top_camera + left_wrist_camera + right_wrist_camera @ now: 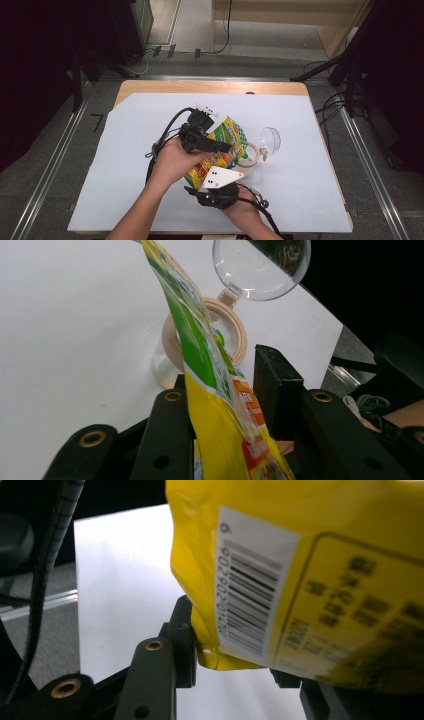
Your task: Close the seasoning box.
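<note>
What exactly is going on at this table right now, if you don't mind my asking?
A person holds a yellow and green snack bag between two claws, the left claw around one edge, the right claw gripping a bottom corner. The bag hangs over a clear jar with its hinged lid open on the white table.

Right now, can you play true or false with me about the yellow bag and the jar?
1. Both grippers, the left gripper and the right gripper, have the yellow bag between their jaws. True.
2. The jar has its clear lid shut. False: the lid is flipped open.
3. The bag lies flat on the table. False: it is held up above it.
4. A barcode is printed on the bag. True.
</note>
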`<state>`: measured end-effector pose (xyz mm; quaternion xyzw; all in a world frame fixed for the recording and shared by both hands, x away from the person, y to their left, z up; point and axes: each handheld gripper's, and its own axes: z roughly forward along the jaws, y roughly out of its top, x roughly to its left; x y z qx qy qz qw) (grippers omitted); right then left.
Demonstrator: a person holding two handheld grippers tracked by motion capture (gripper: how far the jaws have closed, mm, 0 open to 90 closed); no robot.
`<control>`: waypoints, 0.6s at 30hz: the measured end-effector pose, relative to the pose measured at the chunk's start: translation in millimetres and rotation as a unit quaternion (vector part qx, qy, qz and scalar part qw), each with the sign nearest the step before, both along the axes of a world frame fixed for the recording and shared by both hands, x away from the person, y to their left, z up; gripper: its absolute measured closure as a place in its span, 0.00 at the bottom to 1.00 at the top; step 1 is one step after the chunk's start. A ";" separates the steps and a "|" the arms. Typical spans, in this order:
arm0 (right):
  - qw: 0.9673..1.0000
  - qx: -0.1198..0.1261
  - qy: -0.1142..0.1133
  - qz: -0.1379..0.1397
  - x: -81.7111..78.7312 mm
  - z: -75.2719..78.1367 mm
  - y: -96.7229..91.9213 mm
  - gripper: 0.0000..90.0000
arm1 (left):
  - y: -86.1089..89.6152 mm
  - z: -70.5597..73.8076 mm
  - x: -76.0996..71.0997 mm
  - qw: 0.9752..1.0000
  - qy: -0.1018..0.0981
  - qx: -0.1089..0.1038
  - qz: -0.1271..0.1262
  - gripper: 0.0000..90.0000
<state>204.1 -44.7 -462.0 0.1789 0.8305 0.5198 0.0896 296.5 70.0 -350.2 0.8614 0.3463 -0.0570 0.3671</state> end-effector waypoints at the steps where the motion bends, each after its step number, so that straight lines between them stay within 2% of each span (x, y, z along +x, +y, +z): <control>1: 1.000 0.005 0.005 -0.001 0.4 0.4 -0.5 0.71 | 0.8 0.5 -0.1 1.000 0.000 -0.003 -0.002 0.74; 7: 0.998 0.045 0.045 -0.003 4.4 5.8 -3.5 0.71 | 5.1 3.8 -2.4 1.000 -0.014 -0.006 0.002 0.66; 8: 0.998 0.048 0.050 -0.004 4.8 6.8 -3.6 0.71 | 6.4 4.4 -2.5 1.000 -0.018 -0.013 0.001 0.65; 12: 0.998 0.050 0.047 -0.007 5.3 8.3 -3.3 0.71 | 8.2 5.2 -2.4 1.000 -0.024 -0.020 0.001 0.67; 15: 0.997 0.048 0.052 -0.006 5.4 8.7 -3.1 0.71 | 9.0 4.6 -1.4 1.000 -0.020 -0.020 0.004 0.70; 18: 0.998 0.045 0.054 -0.003 5.3 8.4 -1.8 0.71 | 8.0 3.5 -0.7 1.000 -0.014 -0.007 0.006 0.76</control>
